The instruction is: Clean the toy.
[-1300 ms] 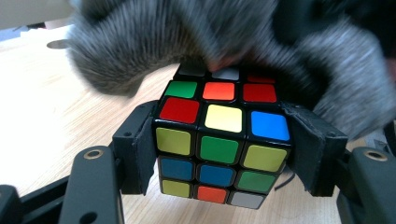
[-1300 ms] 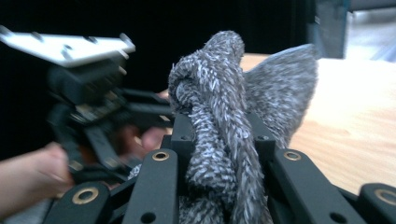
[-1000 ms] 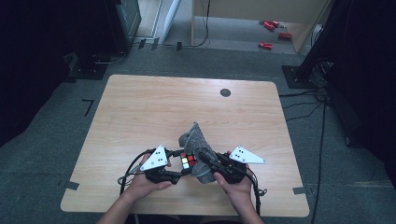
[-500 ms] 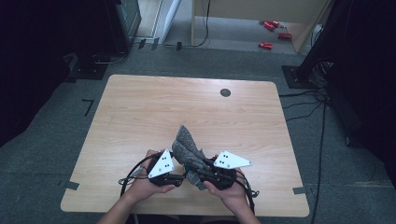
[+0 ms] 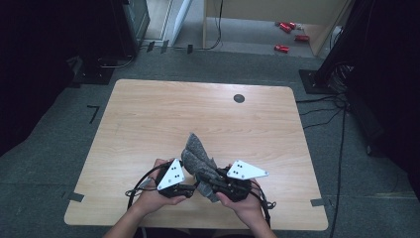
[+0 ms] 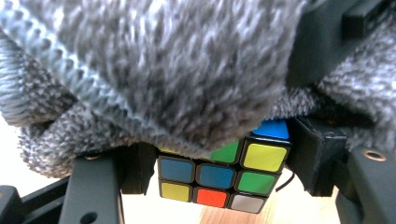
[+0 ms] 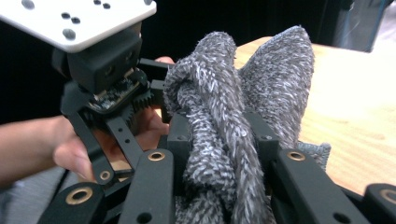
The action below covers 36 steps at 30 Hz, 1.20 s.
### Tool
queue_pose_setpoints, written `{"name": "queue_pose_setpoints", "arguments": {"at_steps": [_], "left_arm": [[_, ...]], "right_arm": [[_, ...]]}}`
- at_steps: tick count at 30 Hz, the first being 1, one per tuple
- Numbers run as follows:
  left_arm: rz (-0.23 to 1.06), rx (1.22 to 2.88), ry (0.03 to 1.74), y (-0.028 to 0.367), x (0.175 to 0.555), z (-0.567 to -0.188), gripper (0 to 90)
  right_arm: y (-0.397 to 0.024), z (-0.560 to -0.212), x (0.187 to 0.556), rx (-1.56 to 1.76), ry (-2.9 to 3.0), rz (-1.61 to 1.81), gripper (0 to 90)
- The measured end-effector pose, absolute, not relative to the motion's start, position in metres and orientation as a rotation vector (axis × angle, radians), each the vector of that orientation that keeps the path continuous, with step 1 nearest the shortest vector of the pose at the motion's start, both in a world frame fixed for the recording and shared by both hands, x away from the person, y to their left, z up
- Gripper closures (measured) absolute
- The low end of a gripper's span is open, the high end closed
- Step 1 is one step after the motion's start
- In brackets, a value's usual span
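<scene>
The left tool clamps a hard, slick puzzle cube by its flat sides; the right tool pinches a soft, limp cloth at a bunched fold.

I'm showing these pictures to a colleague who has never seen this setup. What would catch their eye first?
Probably the grey knitted cloth bunched up between the two grippers at the near edge of the wooden table. The right gripper has a thick fold of it pinched between its jaws. In the left gripper view, a bright puzzle cube sits clamped in the left gripper, with the cloth draped over its top.
</scene>
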<state>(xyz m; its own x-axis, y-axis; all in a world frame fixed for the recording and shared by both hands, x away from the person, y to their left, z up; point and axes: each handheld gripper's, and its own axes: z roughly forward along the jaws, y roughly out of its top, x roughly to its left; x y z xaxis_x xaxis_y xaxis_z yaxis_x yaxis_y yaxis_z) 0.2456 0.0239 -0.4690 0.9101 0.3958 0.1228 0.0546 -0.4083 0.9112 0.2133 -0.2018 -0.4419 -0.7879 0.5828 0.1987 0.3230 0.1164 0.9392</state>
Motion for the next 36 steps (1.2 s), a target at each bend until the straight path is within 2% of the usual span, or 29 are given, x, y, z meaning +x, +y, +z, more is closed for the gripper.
{"name": "queue_pose_setpoints", "arguments": {"at_steps": [8,15,22,29,36], "left_arm": [[0.333,1.875,0.356,0.036,0.250,-0.462,34.2],[0.256,1.777,0.375,0.047,0.253,-0.454,34.2],[0.239,1.798,0.361,0.043,0.253,-0.458,34.2],[0.223,1.750,0.380,0.051,0.254,-0.450,34.1],[0.201,1.776,0.383,0.049,0.257,-0.458,34.2]], "right_arm": [[-0.234,-0.449,0.229,1.097,2.037,1.715,69.3],[-0.234,-0.468,0.237,1.189,2.077,1.784,69.0],[-0.239,-0.450,0.231,1.132,2.000,1.953,69.0],[-0.235,-0.460,0.232,1.143,2.042,1.892,69.4],[-0.236,-0.445,0.226,1.075,1.989,2.007,68.9]]}}
